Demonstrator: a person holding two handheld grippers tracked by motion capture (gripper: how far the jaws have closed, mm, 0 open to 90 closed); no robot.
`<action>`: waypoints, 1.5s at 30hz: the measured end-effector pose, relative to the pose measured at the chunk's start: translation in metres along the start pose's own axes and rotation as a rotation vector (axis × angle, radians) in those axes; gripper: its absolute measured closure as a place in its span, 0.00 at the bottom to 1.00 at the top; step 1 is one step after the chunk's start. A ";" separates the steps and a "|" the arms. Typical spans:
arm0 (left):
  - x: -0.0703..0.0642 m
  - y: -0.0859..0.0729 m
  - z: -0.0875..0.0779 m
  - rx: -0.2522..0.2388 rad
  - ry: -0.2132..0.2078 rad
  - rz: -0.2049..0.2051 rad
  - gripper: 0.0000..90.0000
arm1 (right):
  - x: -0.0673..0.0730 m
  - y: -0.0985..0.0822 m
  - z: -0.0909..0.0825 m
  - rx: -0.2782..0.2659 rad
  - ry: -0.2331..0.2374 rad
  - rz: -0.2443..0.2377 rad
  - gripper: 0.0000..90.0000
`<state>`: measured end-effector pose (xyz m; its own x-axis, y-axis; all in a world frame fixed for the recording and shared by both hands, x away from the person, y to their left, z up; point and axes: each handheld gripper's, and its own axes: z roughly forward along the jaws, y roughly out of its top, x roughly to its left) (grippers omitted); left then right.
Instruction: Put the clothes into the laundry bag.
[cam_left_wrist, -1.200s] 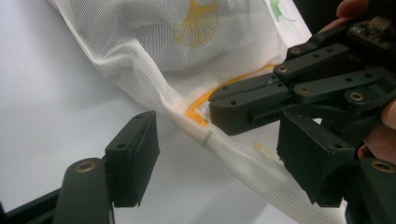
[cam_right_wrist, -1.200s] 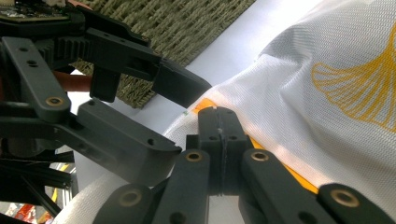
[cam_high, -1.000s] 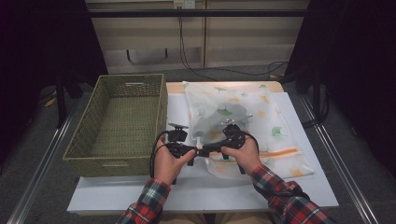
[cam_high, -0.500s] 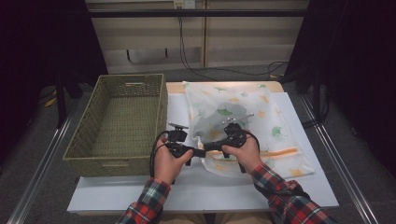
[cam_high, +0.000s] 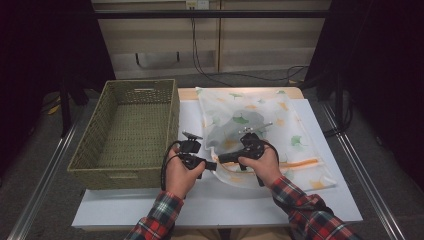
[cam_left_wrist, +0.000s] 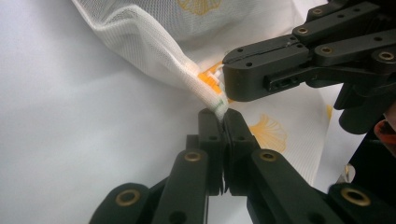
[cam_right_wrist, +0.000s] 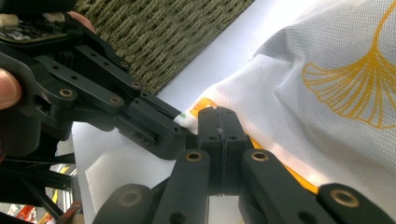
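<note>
Basket (cam_high: 127, 135): on the surface (cam_high: 240, 207), at its left side. Mesh bag (cam_high: 260, 125): flat on the surface, just right of the basket. Left gripper (cam_high: 212, 165) and right gripper (cam_high: 221, 159): tip to tip at the bag's near corner, right of the basket's near end.

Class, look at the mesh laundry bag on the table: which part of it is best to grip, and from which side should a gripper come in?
Grip the mesh laundry bag at its near-left corner, on the stiffer hem by the orange zipper, coming in level from the basket side. The rest is limp mesh lying flat, while this seamed edge stands up as a ridge. The left gripper has just closed on it; the right gripper is shut beside it.
</note>
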<state>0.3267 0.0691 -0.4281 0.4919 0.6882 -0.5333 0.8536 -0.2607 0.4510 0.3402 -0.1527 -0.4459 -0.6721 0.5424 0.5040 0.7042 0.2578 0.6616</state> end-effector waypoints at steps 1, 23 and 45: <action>0.001 0.000 -0.001 0.009 0.000 0.010 0.98 | 0.000 0.000 0.000 -0.001 0.000 -0.002 1.00; -0.006 0.002 -0.010 -0.009 0.033 -0.021 0.99 | 0.000 -0.004 -0.009 0.009 -0.031 0.013 1.00; -0.008 0.004 -0.013 0.001 0.038 -0.051 0.99 | -0.005 -0.011 -0.017 0.017 -0.042 0.032 1.00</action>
<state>0.3242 0.0715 -0.4123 0.4412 0.7258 -0.5278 0.8775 -0.2256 0.4232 0.3320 -0.1722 -0.4461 -0.6393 0.5833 0.5010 0.7292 0.2534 0.6356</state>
